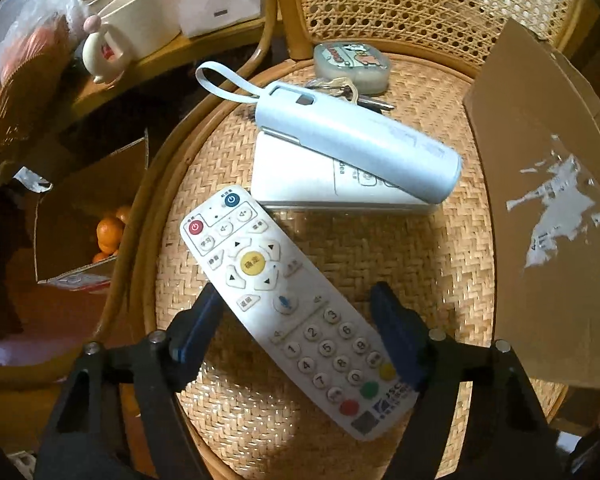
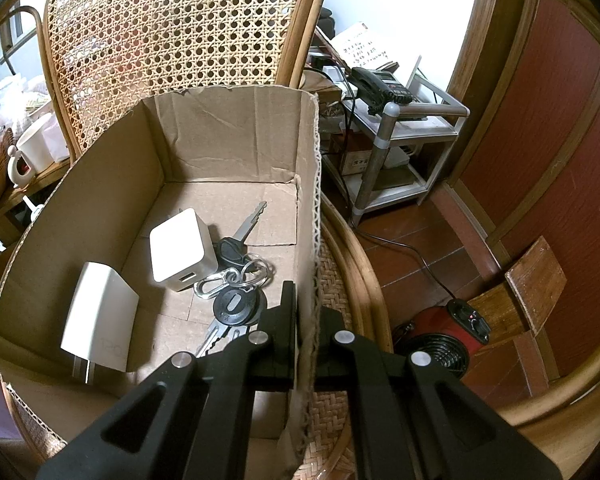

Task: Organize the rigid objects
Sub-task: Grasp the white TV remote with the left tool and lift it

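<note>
A white TV remote [image 1: 288, 304] lies slantwise on the woven chair seat [image 1: 380, 264]. My left gripper [image 1: 300, 320] points down over it, one blue pad against each long edge. Behind it a pale blue tube-shaped case [image 1: 360, 144] with a strap rests on a second white remote [image 1: 300, 184]. A keyring with a green pouch [image 1: 352, 66] lies at the seat's back. My right gripper [image 2: 306, 304] is shut on the right wall of the cardboard box [image 2: 228, 140]. The box holds a white cube charger [image 2: 180, 248], a white plug adapter [image 2: 100, 320] and keys [image 2: 236, 280].
The box's outer wall [image 1: 548, 200] stands at the seat's right side. The cane chair back [image 1: 420, 0] rises behind. A side table with a cream mug [image 1: 136, 20] is at the left, and a box of oranges [image 1: 108, 236] on the floor. A red fan heater [image 2: 440, 336] is at the right.
</note>
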Tool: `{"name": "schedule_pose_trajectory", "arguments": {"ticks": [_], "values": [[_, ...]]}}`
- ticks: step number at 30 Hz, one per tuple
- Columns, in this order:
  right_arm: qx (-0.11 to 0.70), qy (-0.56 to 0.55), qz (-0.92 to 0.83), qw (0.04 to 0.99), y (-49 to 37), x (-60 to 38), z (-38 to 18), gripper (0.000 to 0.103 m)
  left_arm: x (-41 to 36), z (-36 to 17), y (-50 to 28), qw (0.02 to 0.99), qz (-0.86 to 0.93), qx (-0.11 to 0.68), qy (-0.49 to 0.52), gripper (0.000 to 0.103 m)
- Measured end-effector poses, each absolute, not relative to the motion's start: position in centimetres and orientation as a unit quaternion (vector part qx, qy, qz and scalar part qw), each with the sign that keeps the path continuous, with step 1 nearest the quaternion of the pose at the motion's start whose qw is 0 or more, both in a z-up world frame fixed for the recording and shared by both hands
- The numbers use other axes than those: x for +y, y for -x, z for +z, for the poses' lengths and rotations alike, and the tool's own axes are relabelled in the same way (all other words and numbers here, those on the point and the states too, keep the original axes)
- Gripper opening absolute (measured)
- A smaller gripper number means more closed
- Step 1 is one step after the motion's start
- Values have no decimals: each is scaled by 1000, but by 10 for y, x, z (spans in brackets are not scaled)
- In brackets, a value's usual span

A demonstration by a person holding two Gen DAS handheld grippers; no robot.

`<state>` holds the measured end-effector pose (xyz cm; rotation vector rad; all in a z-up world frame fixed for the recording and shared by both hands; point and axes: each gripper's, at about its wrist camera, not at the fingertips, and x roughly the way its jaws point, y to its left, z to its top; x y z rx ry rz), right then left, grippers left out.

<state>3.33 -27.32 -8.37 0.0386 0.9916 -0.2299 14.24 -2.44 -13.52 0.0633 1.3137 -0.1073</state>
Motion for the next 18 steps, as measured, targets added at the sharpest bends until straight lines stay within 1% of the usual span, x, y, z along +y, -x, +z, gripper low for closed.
{"name": "schedule_pose_trajectory", "arguments": {"ticks": [5, 8, 14, 18], "values": [[475, -18, -110, 873, -33, -274, -84, 6, -9, -132, -138, 793, -59, 606, -26, 52], [478, -15, -107, 872, -33, -274, -85, 6, 4, -131, -137, 796, -68, 602, -21, 44], [478, -14, -107, 872, -33, -274, -85, 6, 27, -130, -137, 799, -62, 598, -1, 41], [478, -14, -106, 872, -34, -274, -84, 6, 37, -121, -137, 816, -49, 575, 6, 41]]}}
